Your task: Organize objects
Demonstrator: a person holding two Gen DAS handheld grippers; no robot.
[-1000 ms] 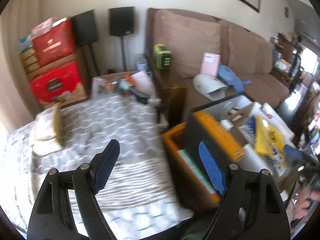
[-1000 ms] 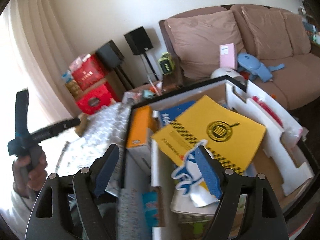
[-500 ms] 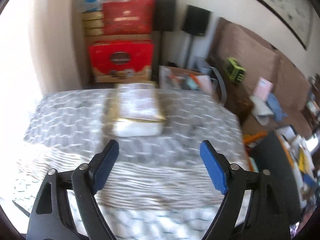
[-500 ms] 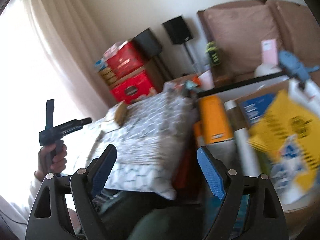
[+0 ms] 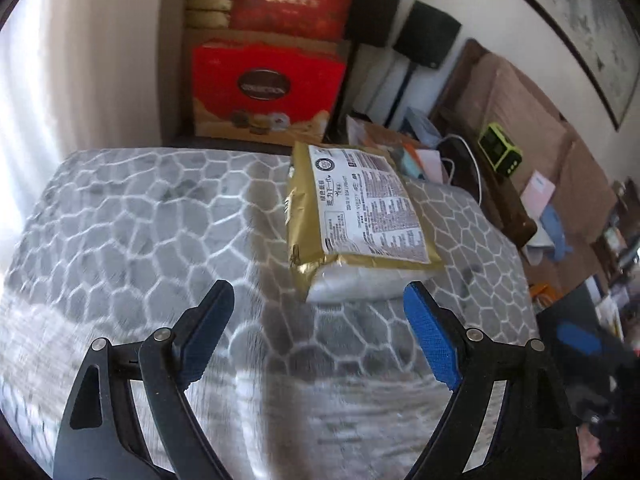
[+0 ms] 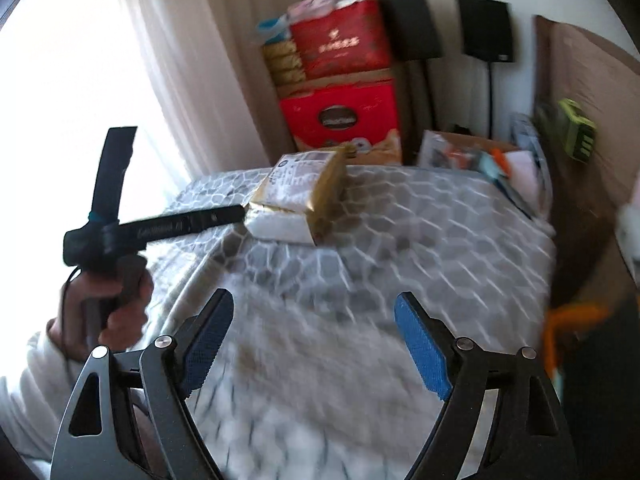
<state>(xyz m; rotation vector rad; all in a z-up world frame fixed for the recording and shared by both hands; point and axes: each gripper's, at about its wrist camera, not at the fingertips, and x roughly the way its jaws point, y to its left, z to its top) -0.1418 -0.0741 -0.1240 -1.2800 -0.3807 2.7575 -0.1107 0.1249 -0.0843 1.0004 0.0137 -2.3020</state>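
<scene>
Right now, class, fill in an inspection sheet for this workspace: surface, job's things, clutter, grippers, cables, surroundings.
Surface: grey quilt with a white cell pattern, mostly bare.
Job's things: gold packet lying flat, label up, on a white packet at the quilt's far side.
Clutter: open box of oddments past the far edge.
Grippers: left gripper open, holding nothing, short of the packets; right gripper open, holding nothing.
Cables: white cable beside the green device.
Surroundings: red boxes stacked in the corner, two black speakers, brown sofa, curtain.
</scene>
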